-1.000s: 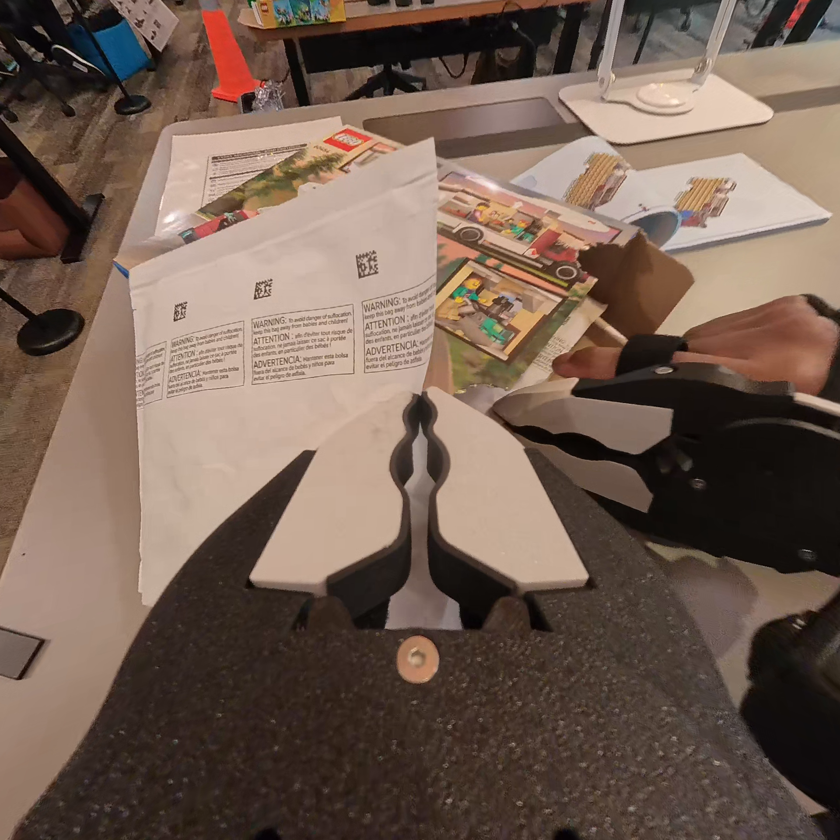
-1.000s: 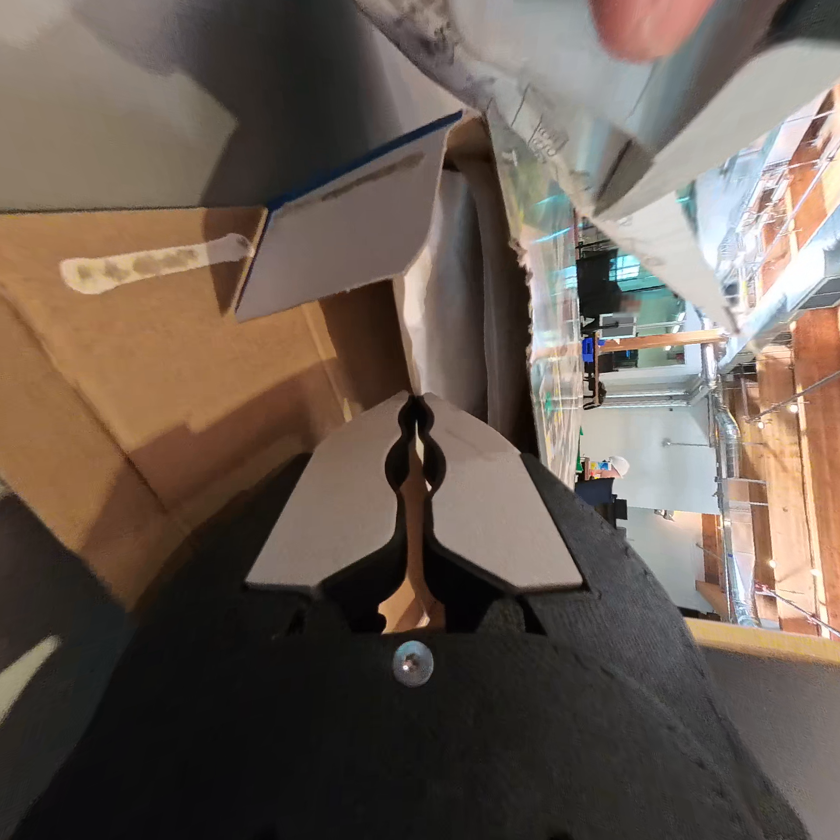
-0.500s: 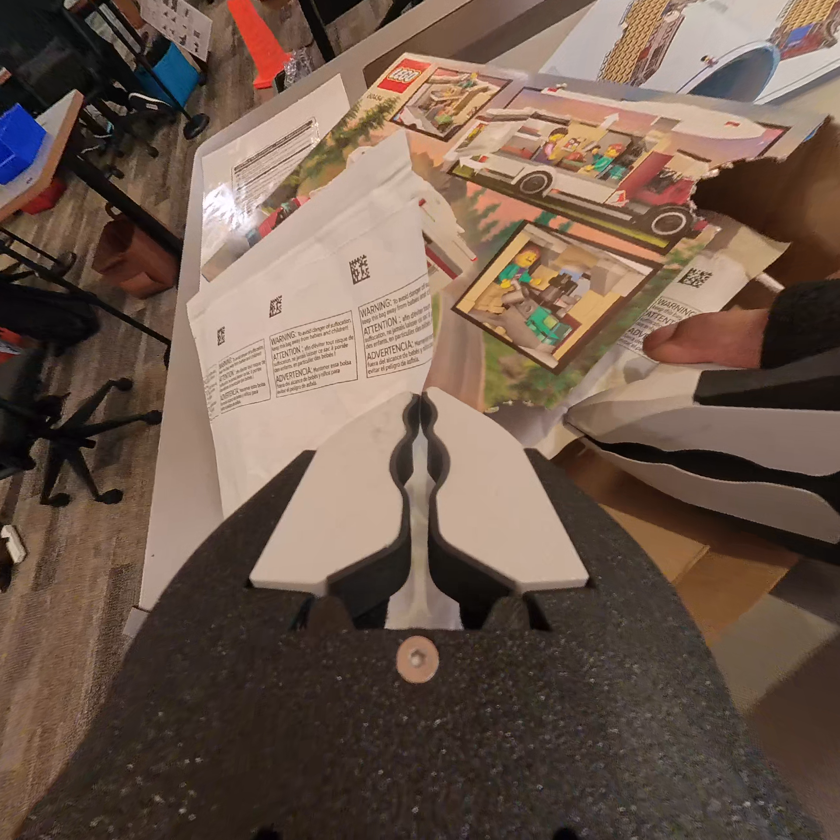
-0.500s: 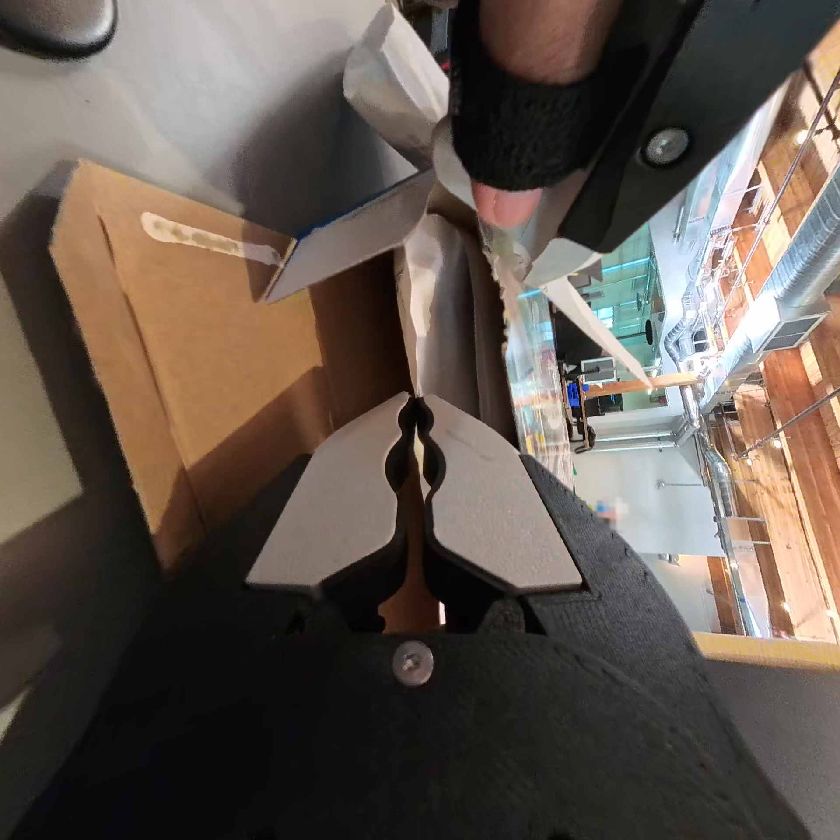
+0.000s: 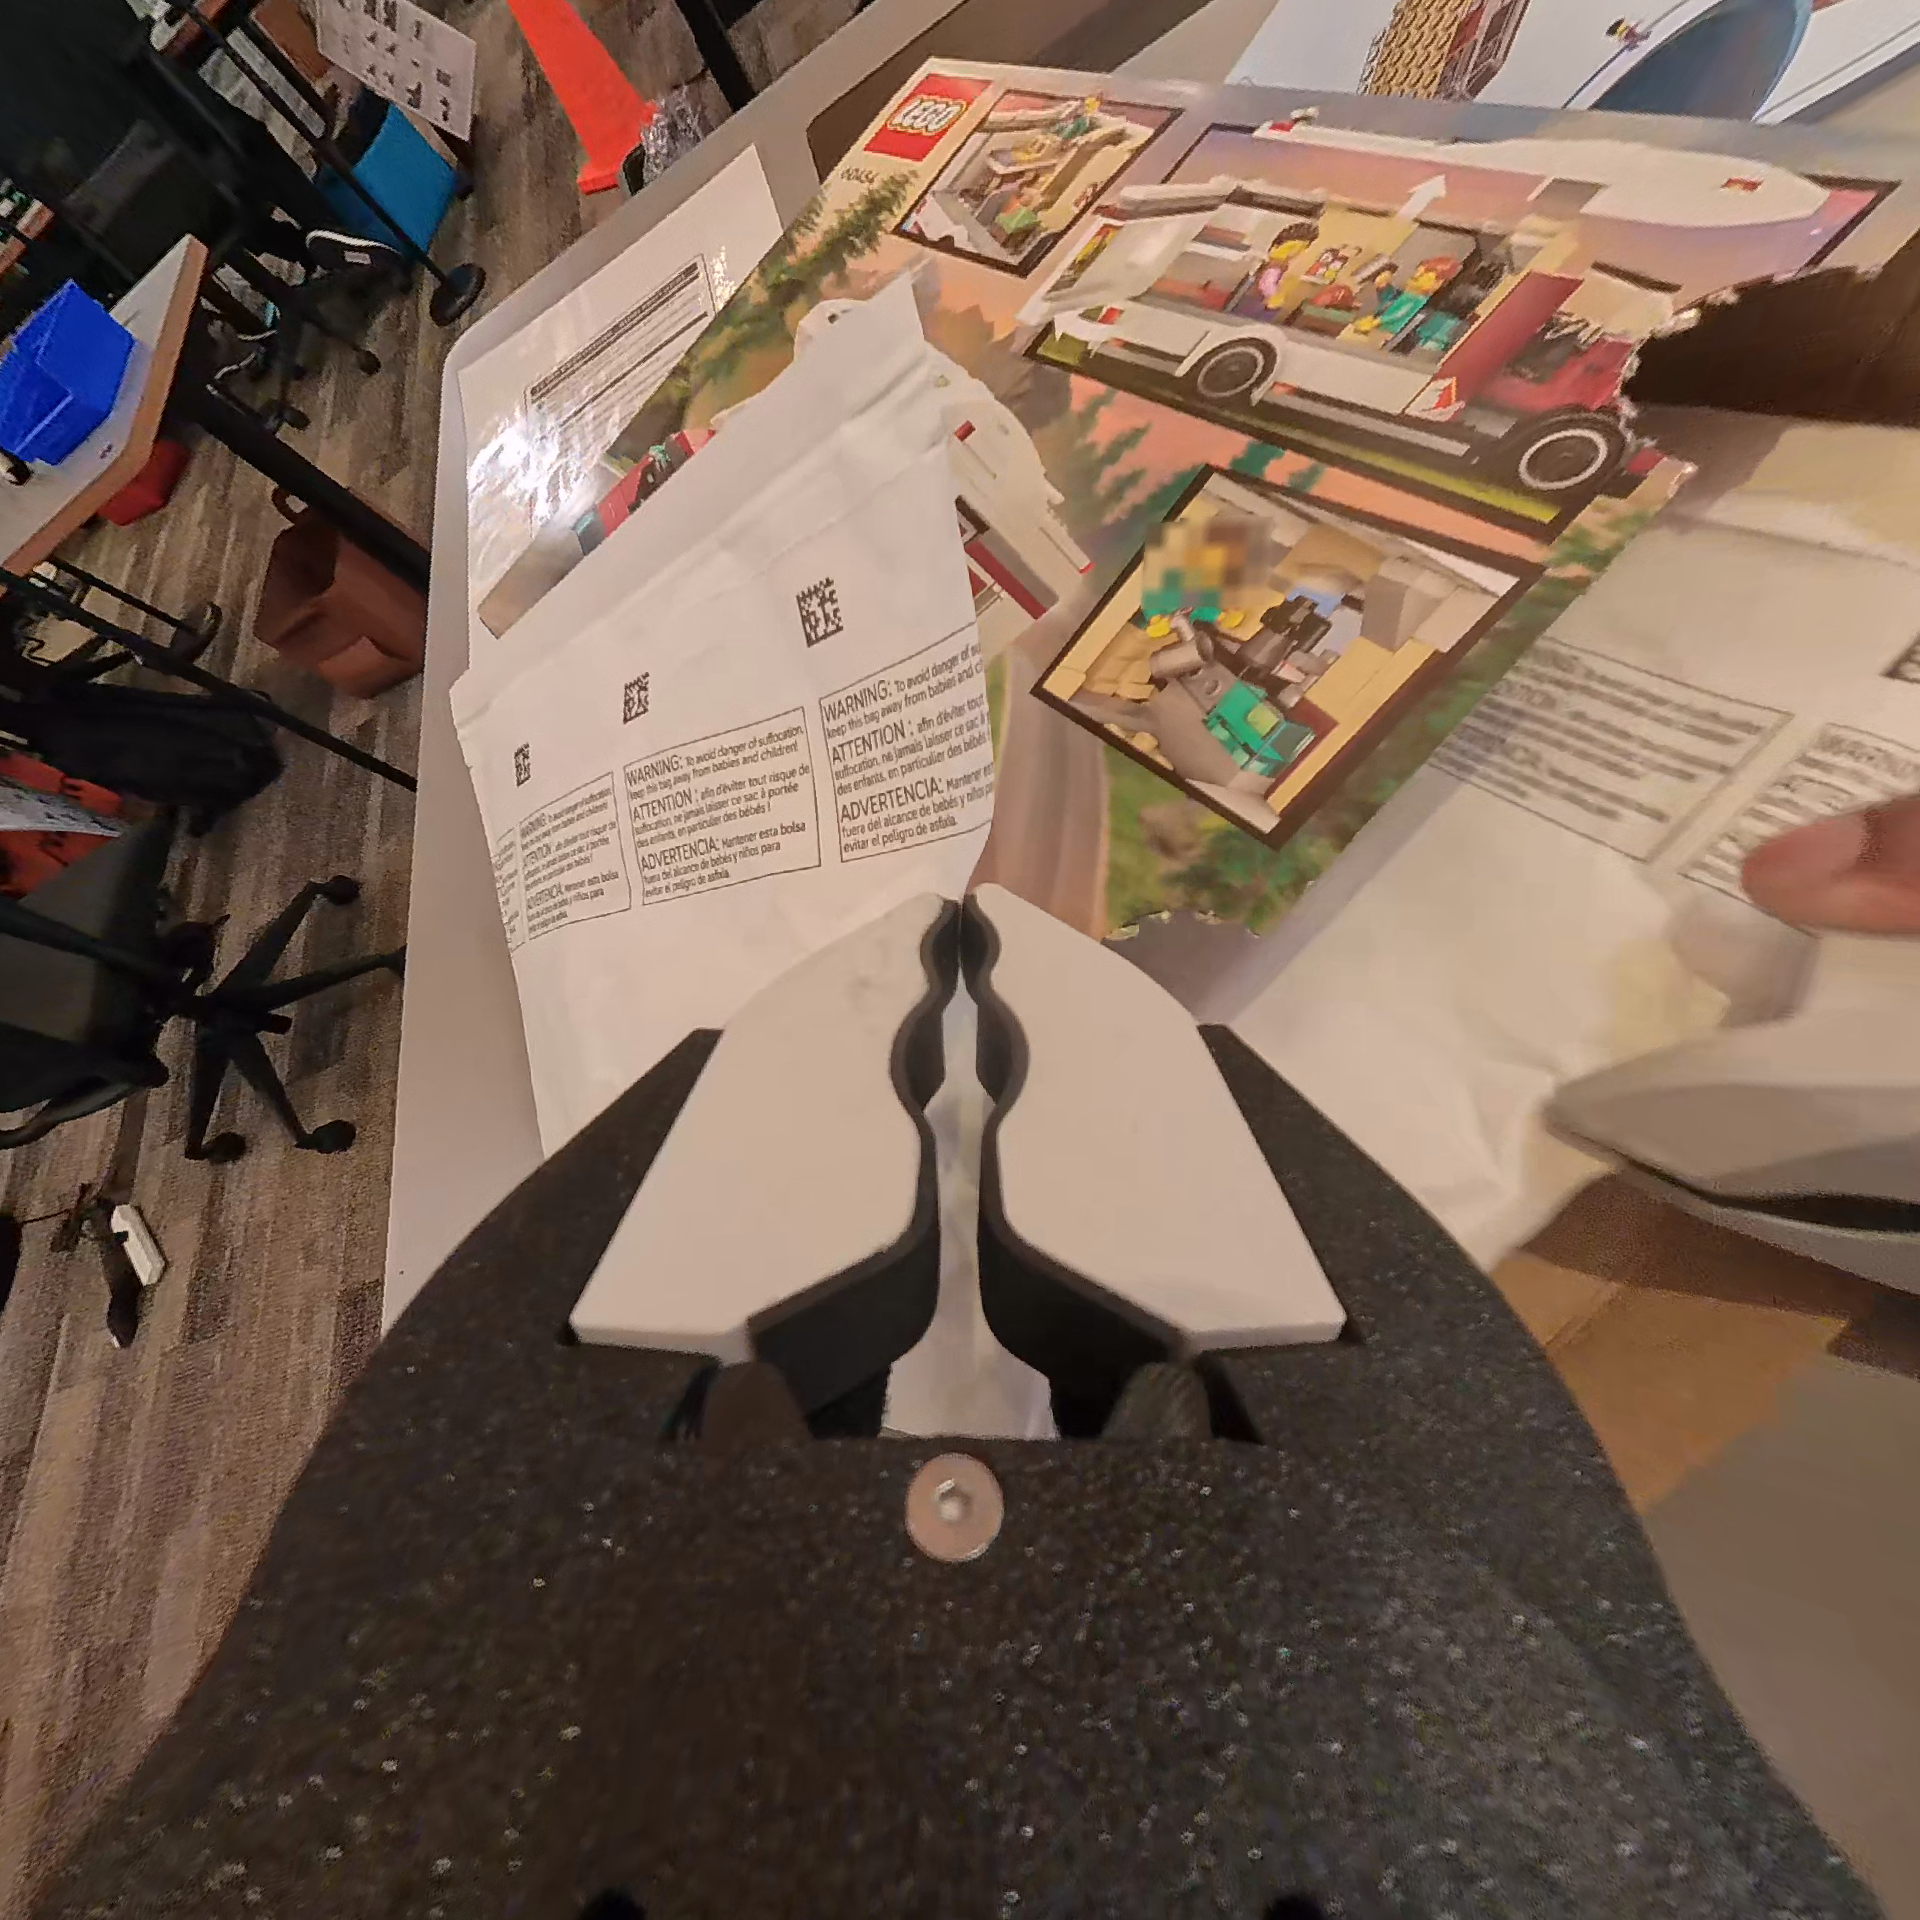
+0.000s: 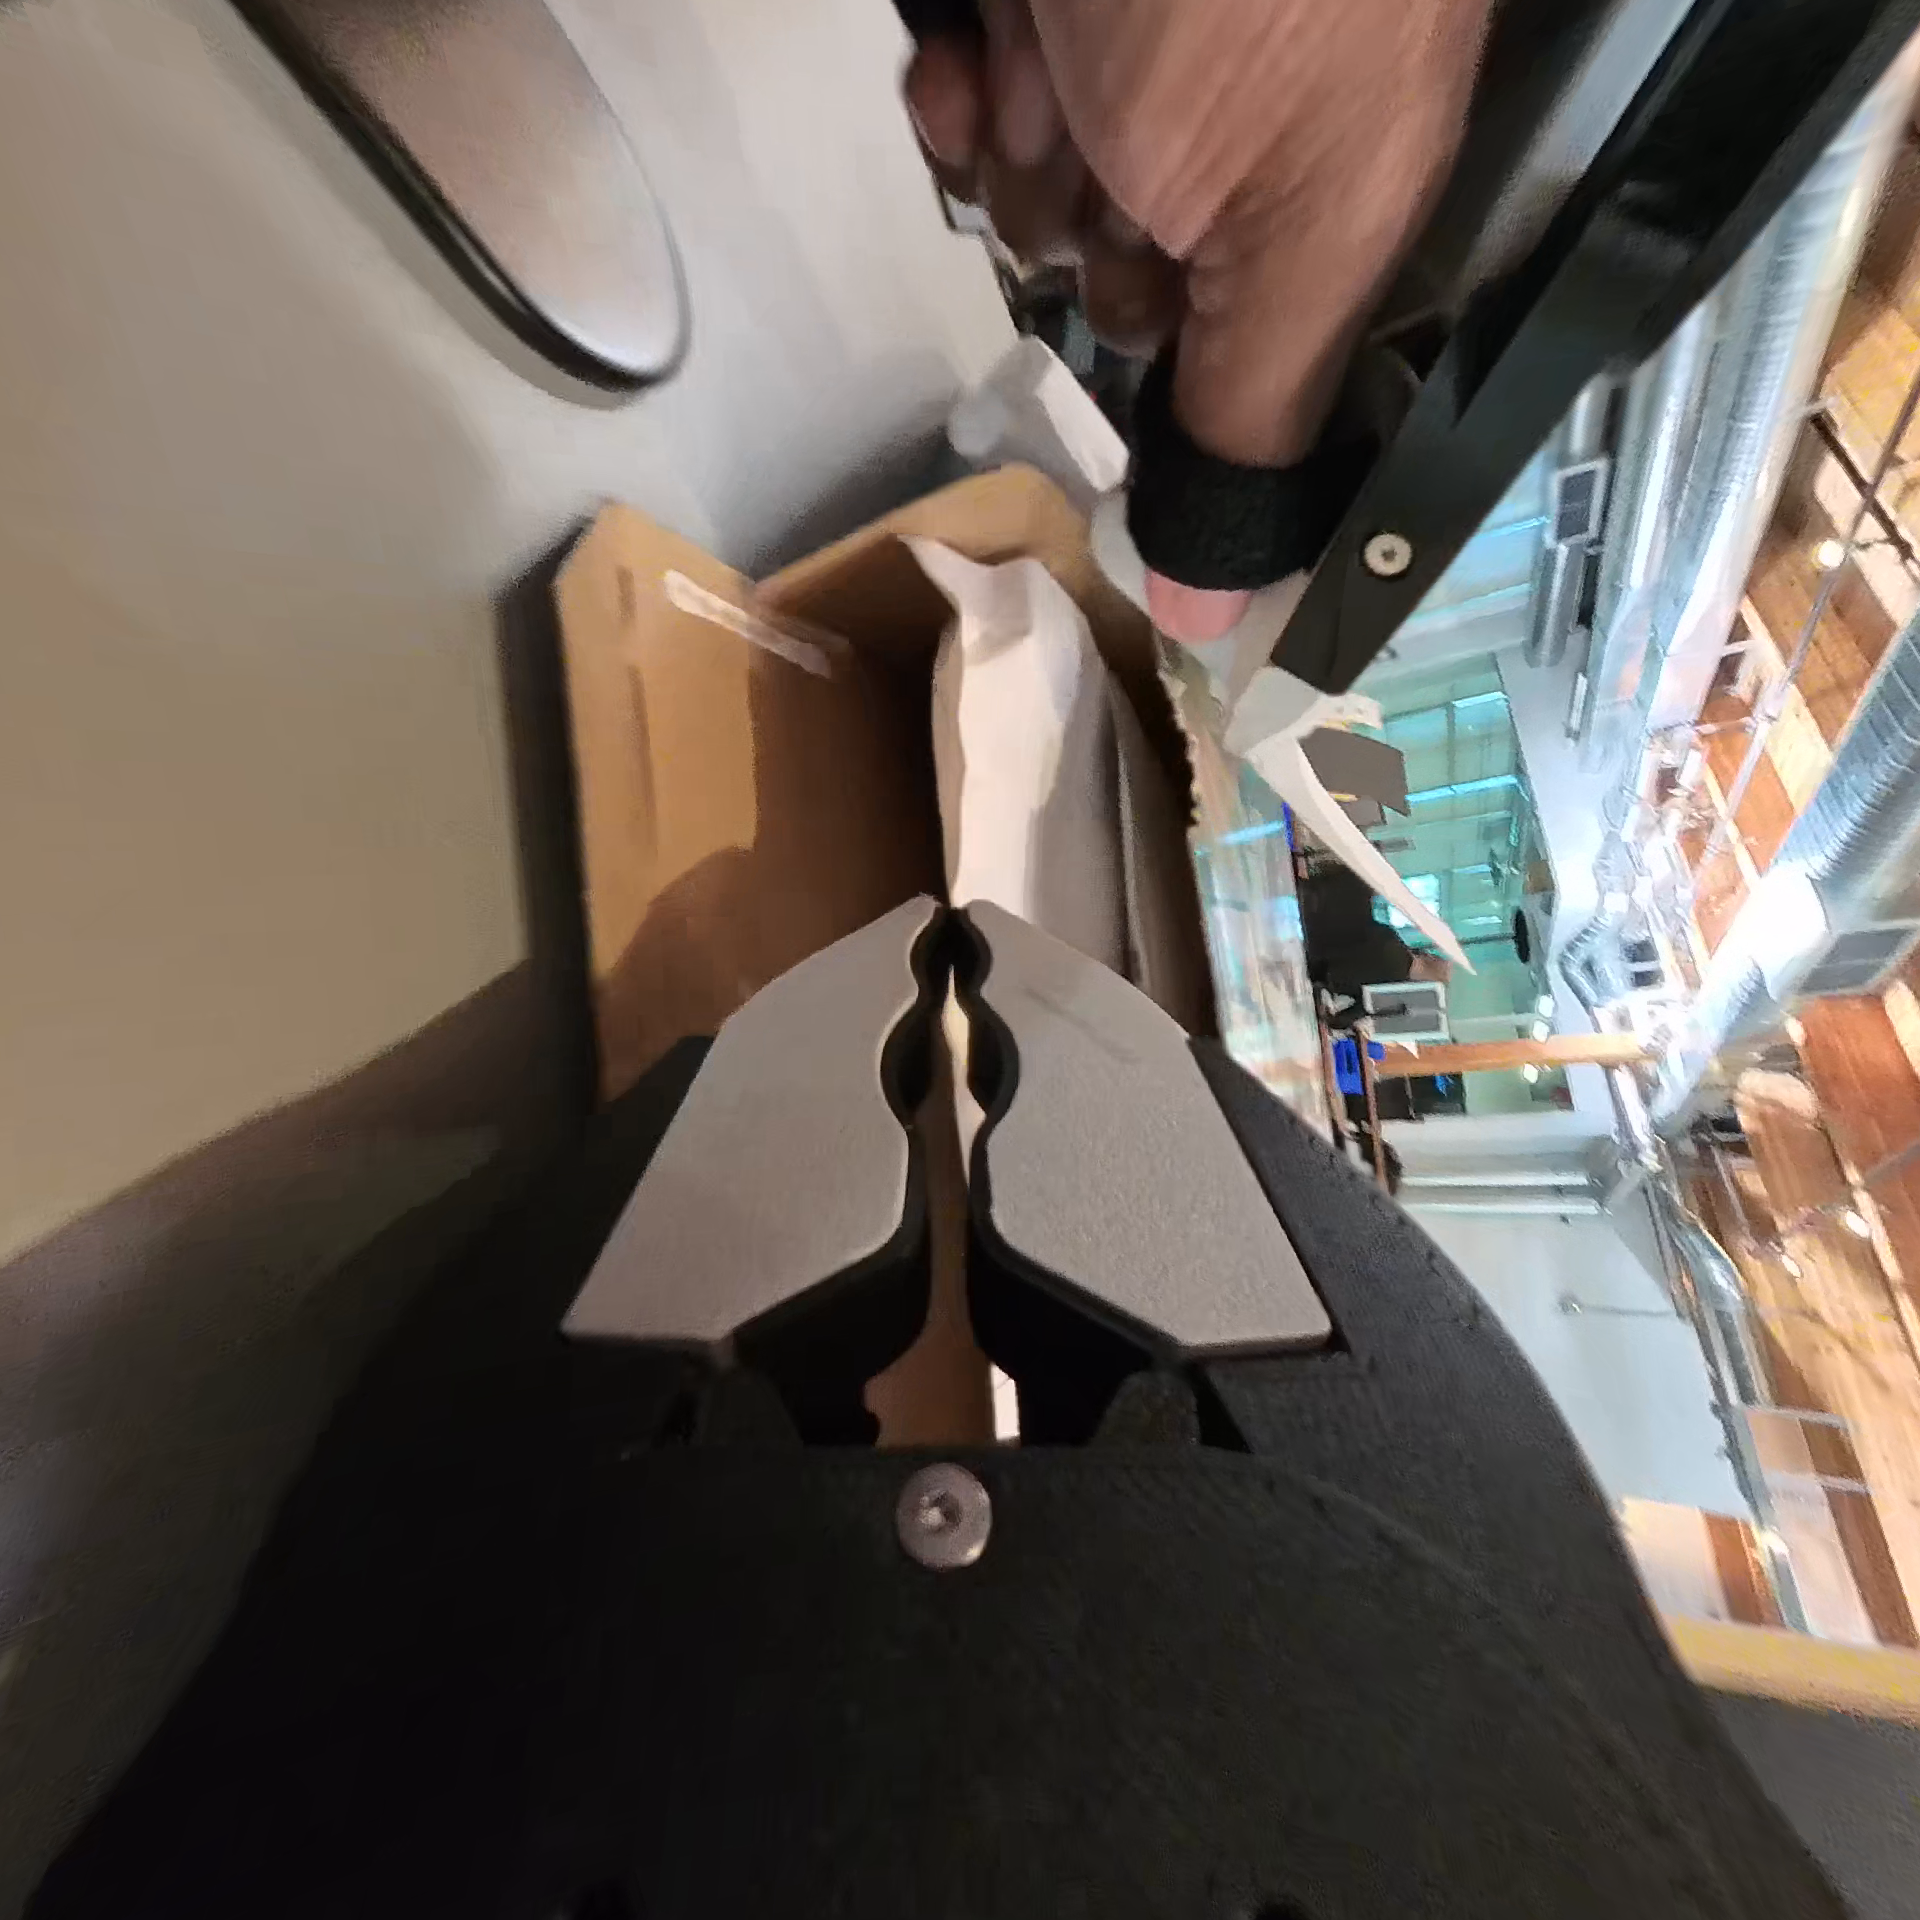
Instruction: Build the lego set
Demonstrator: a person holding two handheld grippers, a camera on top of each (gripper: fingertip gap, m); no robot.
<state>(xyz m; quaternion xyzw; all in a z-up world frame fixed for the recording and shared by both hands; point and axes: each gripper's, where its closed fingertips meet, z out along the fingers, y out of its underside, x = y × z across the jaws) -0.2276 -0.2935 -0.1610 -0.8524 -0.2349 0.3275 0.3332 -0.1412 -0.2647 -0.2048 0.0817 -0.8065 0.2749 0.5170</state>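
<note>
My left gripper [image 5: 961, 914] is shut on the lower edge of a white paper bag [image 5: 727, 727] with printed warning panels. It holds the bag up over the left end of a colourful toy-set box [image 5: 1299, 416] lying on the table. My right gripper [image 6: 951, 914] is shut on a second white paper bag [image 6: 1013, 748] that lies in the box's open brown end [image 6: 707, 810]. In the left wrist view this second bag [image 5: 1507, 935] stretches from the torn box end to the right gripper [image 5: 1621, 1122], with a fingertip above it.
A laminated sheet [image 5: 603, 343] lies under the box's far left. An open instruction booklet [image 5: 1558, 52] lies beyond the box. The table's left edge [image 5: 416, 935] drops to a floor with office chairs [image 5: 239, 987]. A lamp base [image 6: 499, 177] stands near the box. Some 10 centimetres of space lies between my two pairs of fingers.
My left gripper has risen and swung over the box with its bag still pinched. My right gripper has drawn the second bag farther out of the box's open end. Both stayed shut.
</note>
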